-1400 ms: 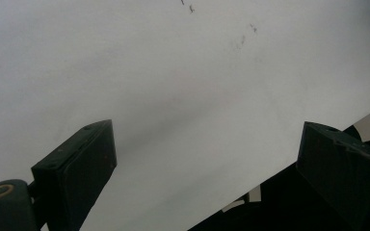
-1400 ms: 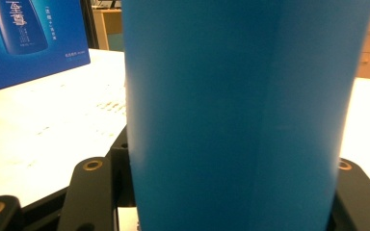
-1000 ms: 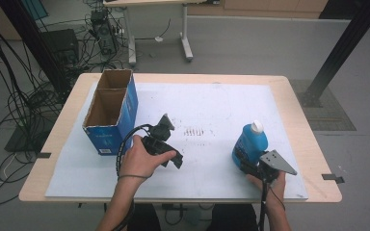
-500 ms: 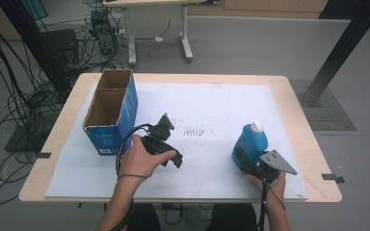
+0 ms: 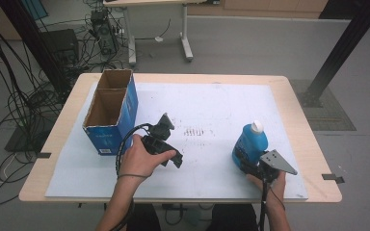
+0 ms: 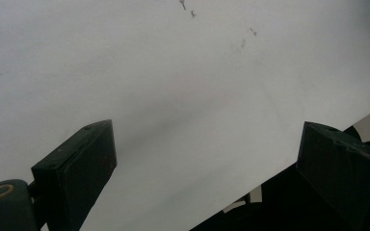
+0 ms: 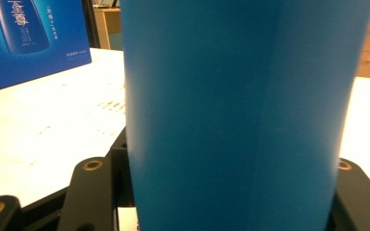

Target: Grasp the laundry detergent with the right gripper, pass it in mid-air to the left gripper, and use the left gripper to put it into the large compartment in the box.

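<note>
A blue bottle (image 5: 250, 144) with a white cap stands upright on the white sheet (image 5: 212, 103) at the front right. My right gripper (image 5: 244, 160) is shut on its lower body. In the right gripper view the bottle (image 7: 236, 110) sits close between the two black jaws of my right gripper (image 7: 226, 202). My left gripper (image 5: 172, 139), held in a hand at front centre-left, points right across the sheet. In the left gripper view my left gripper (image 6: 207, 168) has its jaws wide apart over bare sheet, with nothing between them.
An open blue cardboard box (image 5: 111, 113) with two compartments stands at the left of the table (image 5: 298, 115); its printed side (image 7: 29, 38) is visible in the right gripper view. Faint dark marks (image 5: 197, 131) dot the sheet's middle. Cables and table legs lie on the floor behind.
</note>
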A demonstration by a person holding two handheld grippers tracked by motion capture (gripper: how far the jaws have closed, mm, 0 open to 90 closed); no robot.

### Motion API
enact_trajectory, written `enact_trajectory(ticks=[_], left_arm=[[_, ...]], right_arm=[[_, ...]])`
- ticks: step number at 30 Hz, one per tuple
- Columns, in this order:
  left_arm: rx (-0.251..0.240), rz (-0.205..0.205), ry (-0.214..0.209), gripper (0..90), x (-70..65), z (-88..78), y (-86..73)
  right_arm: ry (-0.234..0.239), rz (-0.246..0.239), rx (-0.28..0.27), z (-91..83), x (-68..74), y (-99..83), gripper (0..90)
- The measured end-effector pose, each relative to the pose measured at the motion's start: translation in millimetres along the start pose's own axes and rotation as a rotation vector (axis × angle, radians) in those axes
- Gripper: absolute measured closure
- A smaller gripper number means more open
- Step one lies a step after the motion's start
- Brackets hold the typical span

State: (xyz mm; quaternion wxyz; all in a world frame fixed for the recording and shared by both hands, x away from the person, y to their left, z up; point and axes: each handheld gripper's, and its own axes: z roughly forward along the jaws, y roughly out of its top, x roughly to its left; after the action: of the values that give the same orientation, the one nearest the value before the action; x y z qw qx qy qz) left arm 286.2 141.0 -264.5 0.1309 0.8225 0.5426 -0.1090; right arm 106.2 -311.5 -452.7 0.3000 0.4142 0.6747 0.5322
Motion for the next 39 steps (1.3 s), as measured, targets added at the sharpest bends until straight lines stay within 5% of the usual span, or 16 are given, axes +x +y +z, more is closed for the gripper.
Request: enact_trajectory(ticks=[25,39], left_arm=[[-0.003,0.029,0.003,7.4,1.1,-9.5,-0.8],[-0.004,0.127,0.024,7.5,-10.3,-33.8,0.0]], right_arm=[[0.024,0.014,0.015,-0.4,-8.5,9.2,42.3],[0.148,0.021,0.005,0.2,-28.4,26.3,42.3]])
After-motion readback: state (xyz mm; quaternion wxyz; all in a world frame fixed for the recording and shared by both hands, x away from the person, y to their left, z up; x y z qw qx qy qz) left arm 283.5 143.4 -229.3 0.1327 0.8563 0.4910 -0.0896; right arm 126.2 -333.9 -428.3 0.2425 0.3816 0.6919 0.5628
